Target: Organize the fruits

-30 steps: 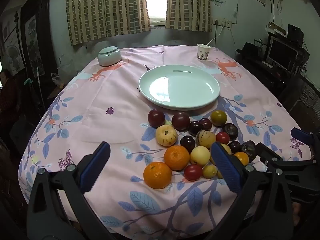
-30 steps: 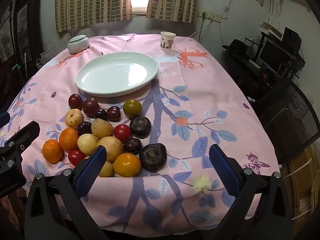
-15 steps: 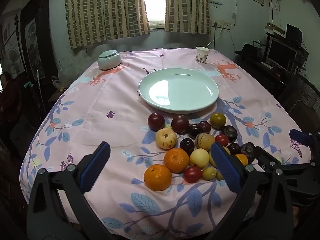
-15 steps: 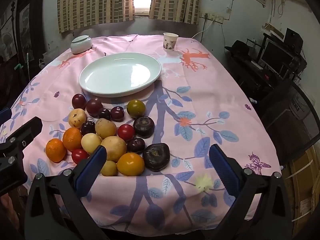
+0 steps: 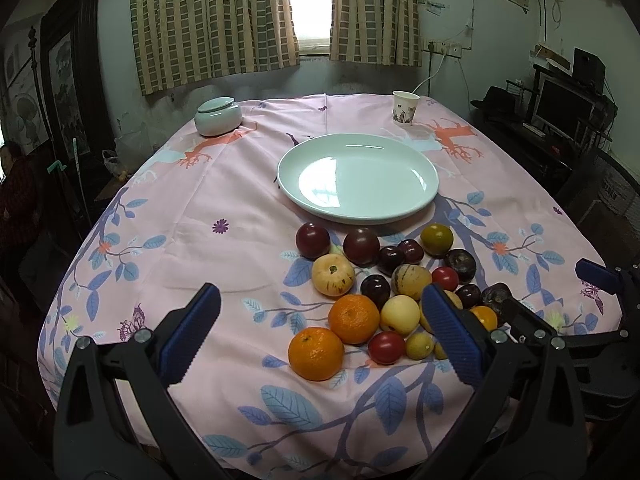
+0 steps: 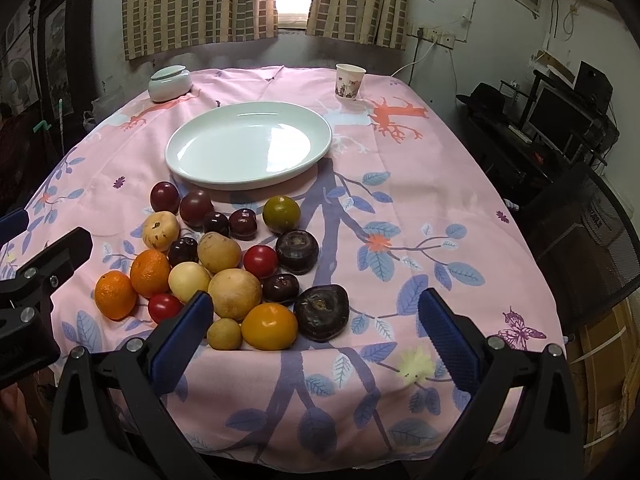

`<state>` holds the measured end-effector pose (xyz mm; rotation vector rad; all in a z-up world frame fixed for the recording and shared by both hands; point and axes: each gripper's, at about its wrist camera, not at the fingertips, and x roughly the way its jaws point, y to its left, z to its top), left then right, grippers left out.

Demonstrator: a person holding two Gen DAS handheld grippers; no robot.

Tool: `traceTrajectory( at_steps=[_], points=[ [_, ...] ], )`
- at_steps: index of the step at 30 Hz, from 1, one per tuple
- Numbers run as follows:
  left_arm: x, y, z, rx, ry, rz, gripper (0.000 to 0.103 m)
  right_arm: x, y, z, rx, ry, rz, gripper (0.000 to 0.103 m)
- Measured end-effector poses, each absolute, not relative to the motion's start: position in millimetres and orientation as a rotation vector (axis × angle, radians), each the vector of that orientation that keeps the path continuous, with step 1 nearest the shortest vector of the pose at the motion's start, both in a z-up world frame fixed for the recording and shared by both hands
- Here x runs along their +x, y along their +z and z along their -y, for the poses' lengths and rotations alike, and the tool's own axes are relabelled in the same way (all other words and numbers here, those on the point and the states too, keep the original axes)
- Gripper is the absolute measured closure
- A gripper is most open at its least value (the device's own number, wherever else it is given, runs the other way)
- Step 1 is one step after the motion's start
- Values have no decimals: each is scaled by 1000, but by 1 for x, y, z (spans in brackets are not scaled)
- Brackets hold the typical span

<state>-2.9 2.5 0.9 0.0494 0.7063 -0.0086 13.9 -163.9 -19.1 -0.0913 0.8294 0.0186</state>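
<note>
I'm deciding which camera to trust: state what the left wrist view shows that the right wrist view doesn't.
Left wrist only: the right gripper reaching in from the side. Right wrist only: the left gripper at its edge, and the mesh chair in full. Both: the empty white plate, fruit pile, paper cup, lidded jar.

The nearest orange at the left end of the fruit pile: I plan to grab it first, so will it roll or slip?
The nearest orange looks round and sits on loose tablecloth, so a nudge would probably roll it. Its dimpled peel likely grips the ridged pads well. It touches another orange, which may shift.
</note>
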Motion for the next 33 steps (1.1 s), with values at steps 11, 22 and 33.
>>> traceTrajectory(
  at_steps=[11,22,33],
  points=[
    [-2,-3,-5,48,-4,-716,2,13,-20,162,-87,34,-832,1],
    [-1,-3,-3,49,-5,-720,2,13,-21,161,-97,35,-830,1],
    [-1,-3,-3,47,-6,-722,2,13,-24,158,-118,21,-840,1]
  ],
)
